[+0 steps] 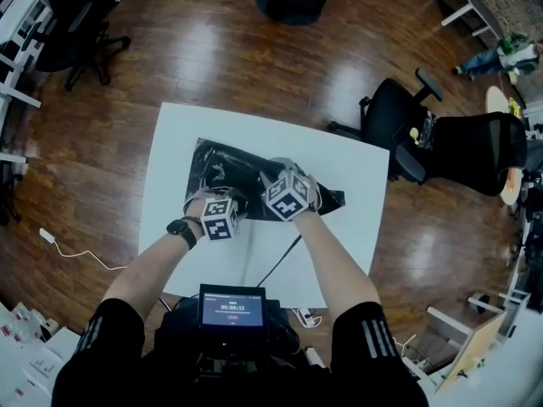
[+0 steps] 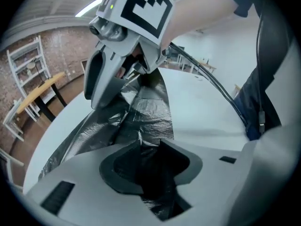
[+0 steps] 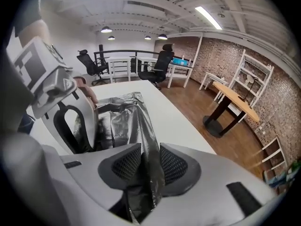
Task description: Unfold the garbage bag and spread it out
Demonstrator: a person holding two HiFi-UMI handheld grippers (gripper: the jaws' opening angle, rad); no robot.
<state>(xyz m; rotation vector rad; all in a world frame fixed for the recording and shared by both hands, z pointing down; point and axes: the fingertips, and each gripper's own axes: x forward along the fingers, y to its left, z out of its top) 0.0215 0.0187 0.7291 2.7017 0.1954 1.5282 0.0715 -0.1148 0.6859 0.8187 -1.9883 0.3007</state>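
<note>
A white table [image 1: 348,193] stands on a wooden floor [image 1: 212,49]. A crumpled black garbage bag [image 1: 222,170] lies directly on it, spreading away from the fingers [image 2: 117,175] of the left gripper [image 2: 151,168] and the fingers [image 3: 178,166] of the right gripper [image 3: 146,166], each pair closed on a fold at the bag's near edge. The white top shows around the bag on every side, and behind the right gripper's fingers a thin black cord [image 1: 280,265] crosses to the table's near edge, though whether it rests on the surface cannot be told.
</note>
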